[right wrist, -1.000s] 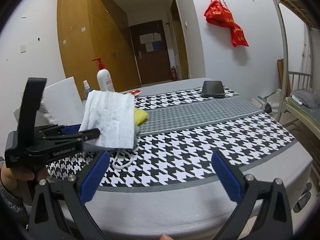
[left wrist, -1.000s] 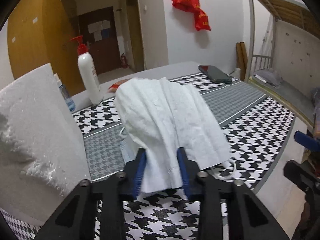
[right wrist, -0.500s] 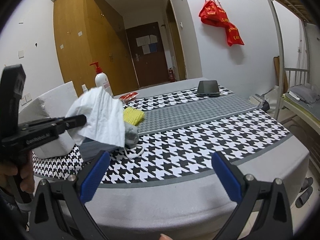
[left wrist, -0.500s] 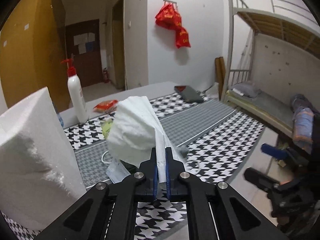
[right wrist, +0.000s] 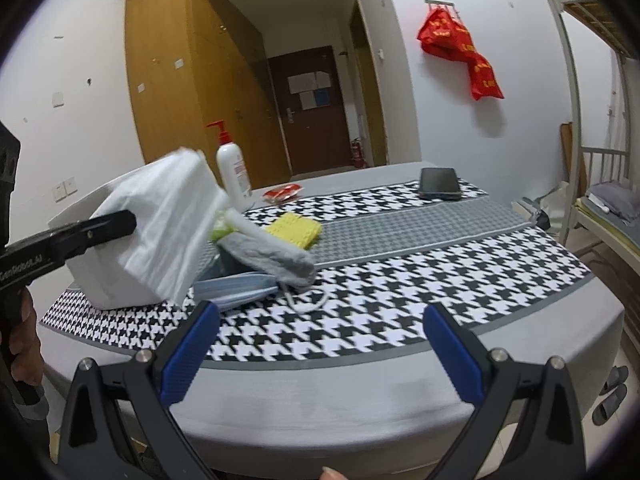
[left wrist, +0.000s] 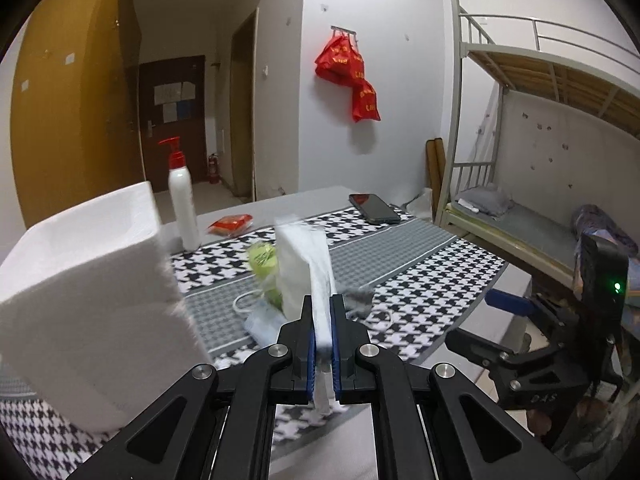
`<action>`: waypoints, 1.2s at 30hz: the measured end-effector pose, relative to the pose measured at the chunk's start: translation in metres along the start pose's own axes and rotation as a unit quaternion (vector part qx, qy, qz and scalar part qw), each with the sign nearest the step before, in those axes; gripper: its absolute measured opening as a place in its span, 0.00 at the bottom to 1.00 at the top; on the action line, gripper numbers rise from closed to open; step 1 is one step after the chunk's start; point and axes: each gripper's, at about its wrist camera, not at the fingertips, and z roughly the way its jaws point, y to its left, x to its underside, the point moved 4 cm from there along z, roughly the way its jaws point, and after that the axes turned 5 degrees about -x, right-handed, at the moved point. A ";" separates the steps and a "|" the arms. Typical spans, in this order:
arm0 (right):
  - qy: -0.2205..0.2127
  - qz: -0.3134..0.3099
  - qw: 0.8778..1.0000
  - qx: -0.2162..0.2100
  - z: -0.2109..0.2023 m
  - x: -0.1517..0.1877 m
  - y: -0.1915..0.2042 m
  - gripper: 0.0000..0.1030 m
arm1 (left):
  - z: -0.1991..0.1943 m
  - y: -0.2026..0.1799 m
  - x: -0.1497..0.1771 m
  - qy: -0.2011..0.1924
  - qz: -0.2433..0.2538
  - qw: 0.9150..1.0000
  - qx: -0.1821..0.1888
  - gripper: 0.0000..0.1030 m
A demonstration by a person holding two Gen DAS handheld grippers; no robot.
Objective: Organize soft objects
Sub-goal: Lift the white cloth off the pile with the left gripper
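Observation:
My left gripper (left wrist: 323, 340) is shut on a folded white cloth (left wrist: 304, 264) and holds it in the air above the table's near left side. From the right wrist view the same cloth (right wrist: 168, 224) hangs from the left gripper (right wrist: 120, 222) in front of a white foam block (right wrist: 116, 288). On the table behind it lie a grey rolled cloth (right wrist: 272, 254), a blue face mask (right wrist: 236, 288), a yellow cloth (right wrist: 294, 230) and a green item (right wrist: 222, 226). At the table's near edge my right gripper (right wrist: 322, 316) is open and holds nothing.
The houndstooth table cover (right wrist: 400, 280) also carries a white pump bottle (right wrist: 234, 172), a red packet (right wrist: 282, 192) and a dark phone (right wrist: 439, 183) at the back. A bunk bed (left wrist: 520, 208) stands on the right. A hand (right wrist: 20, 344) grips the left tool.
The left jaws have shut on the white cloth and lifted it up and away from the pile, uncovering the grey, yellow and green items. The right gripper has hardly moved.

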 end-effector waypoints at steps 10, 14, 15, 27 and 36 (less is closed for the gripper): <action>0.017 -0.034 0.999 -0.018 0.017 -0.001 0.033 1.00 | -0.013 0.027 0.035 0.018 -0.021 1.000 -0.010 0.06; 0.024 -0.044 0.998 -0.021 0.022 0.000 0.044 1.00 | -0.011 0.032 0.051 0.039 -0.011 0.999 -0.013 0.06; 0.027 -0.048 0.998 -0.022 0.024 0.001 0.047 1.00 | -0.008 0.033 0.055 0.047 -0.008 0.999 -0.013 0.07; 0.052 -0.066 0.996 -0.036 0.055 0.001 0.068 1.00 | 0.012 0.028 0.079 0.083 0.024 0.996 0.006 0.71; 0.066 -0.066 0.995 -0.047 0.077 -0.002 0.070 1.00 | 0.032 0.026 0.094 0.122 0.035 0.992 0.022 0.68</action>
